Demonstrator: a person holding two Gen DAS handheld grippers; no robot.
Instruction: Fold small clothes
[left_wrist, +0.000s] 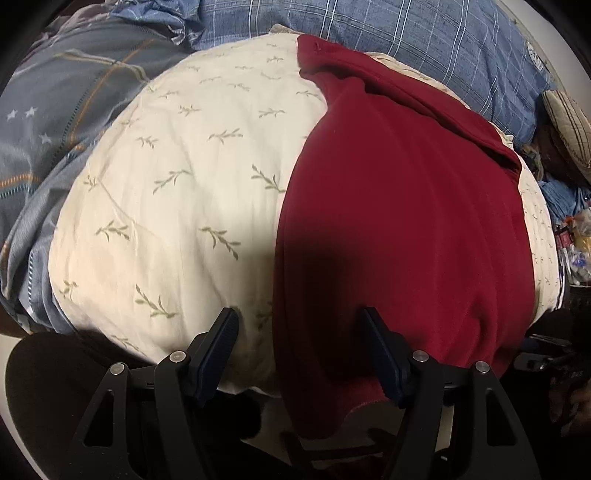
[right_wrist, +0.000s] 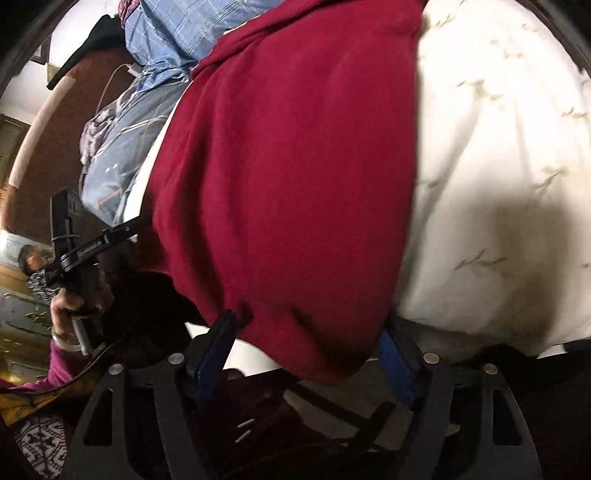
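Note:
A dark red garment (left_wrist: 406, 221) lies spread over the right half of a cream pillow with a leaf print (left_wrist: 177, 184); its near hem hangs over the pillow's front edge. My left gripper (left_wrist: 299, 328) stands open over that hem. The garment's left edge runs between its fingers, with the cream cover under the left one. In the right wrist view the same red garment (right_wrist: 288, 166) fills the middle, and its near corner bulges between the wide jaws of my right gripper (right_wrist: 306, 332), whose right finger (right_wrist: 395, 362) is partly hidden behind the cloth. No pad visibly presses the fabric.
Blue checked bedding (left_wrist: 406, 40) is heaped behind the pillow, and a grey-blue striped cover with stars (left_wrist: 55, 122) lies to its left. A hand (right_wrist: 70, 302) holds the other tool's handle at the left of the right wrist view. Clutter (left_wrist: 576, 240) sits at the far right.

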